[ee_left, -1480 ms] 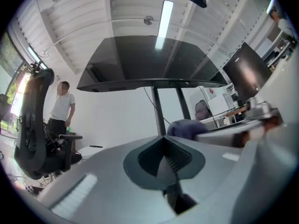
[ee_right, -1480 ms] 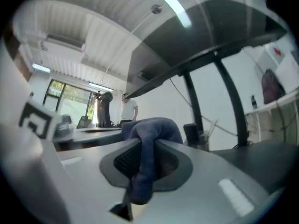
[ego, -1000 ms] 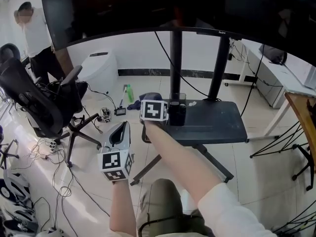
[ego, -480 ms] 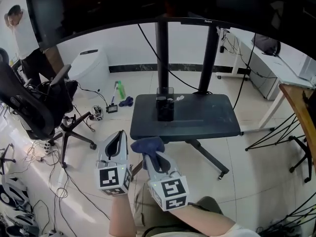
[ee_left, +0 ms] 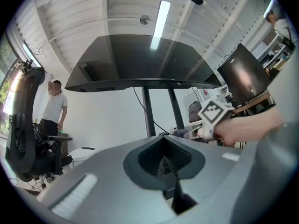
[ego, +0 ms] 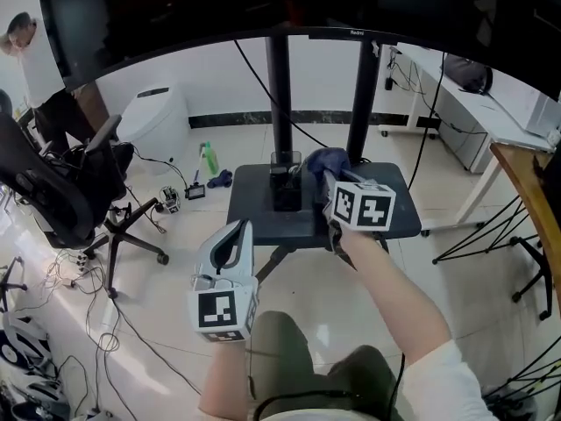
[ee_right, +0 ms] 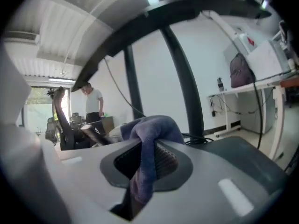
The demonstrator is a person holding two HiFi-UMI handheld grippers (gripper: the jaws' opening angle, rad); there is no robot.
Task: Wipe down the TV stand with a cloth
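Note:
The TV stand's dark shelf [ego: 396, 210] sits on two black posts under the big screen [ego: 263, 7]. A small black box [ego: 284, 188] stands on the shelf near the left post. My right gripper [ego: 327, 177] reaches over the shelf's middle, shut on a blue cloth [ego: 325, 160] that bunches over its tips. In the right gripper view the cloth [ee_right: 150, 133] hangs between the jaws of the right gripper [ee_right: 145, 164]. My left gripper [ego: 235, 231] hangs short of the shelf's front edge, shut and holding nothing; the left gripper view shows its tips [ee_left: 164, 161] closed together.
A black office chair [ego: 53, 191] and floor cables [ego: 114, 323] lie at the left. A green spray bottle [ego: 207, 159] and a white bin [ego: 158, 117] stand beyond. A white desk [ego: 491, 121] and wooden table edge [ego: 526, 182] are on the right. A person [ego: 26, 51] stands far left.
The right gripper, cloth in its jaws, left the shelf's left side, drew back near my body, then reached out over the shelf's middle. The left gripper shifted slightly right.

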